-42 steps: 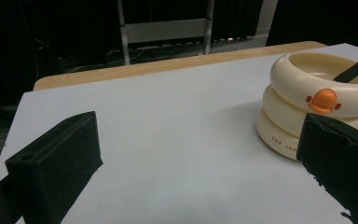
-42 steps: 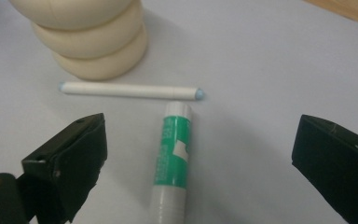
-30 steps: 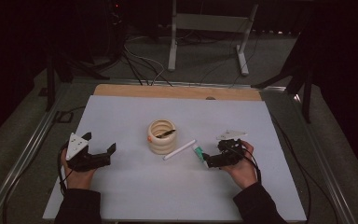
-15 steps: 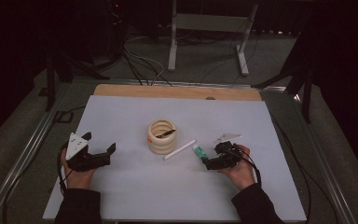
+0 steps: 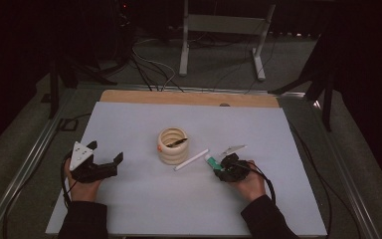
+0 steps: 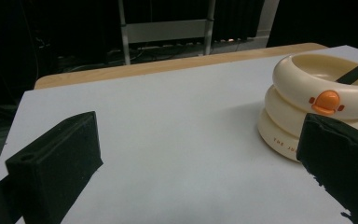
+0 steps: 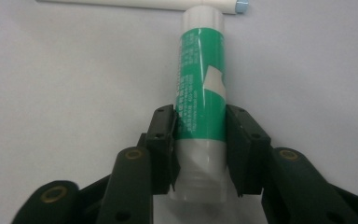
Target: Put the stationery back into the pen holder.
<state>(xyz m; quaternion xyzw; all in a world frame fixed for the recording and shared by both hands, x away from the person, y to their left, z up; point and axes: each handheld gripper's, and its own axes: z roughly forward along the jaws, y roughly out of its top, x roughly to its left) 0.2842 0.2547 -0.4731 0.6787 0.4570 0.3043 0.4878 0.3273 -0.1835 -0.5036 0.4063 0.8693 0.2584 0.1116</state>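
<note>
Jaws of our right hand-held gripper [image 7: 200, 140] have just been closing and now press on both sides of the green-and-white tube [image 7: 200, 98], which lies flat on the white tabletop [image 5: 129, 209] just beside a white stick [image 5: 191, 160], near the cream ringed cup [image 5: 173, 146]. We grip it near its rear end, probably so it lifts cleanly. Our left hand-held gripper [image 6: 205, 168] rests wide open, holding nothing, apparently waiting.

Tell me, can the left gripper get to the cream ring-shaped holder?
Probably yes. The left gripper is open, and bare white table lies between it and the cream ring-shaped holder; nothing stands in between.
</note>
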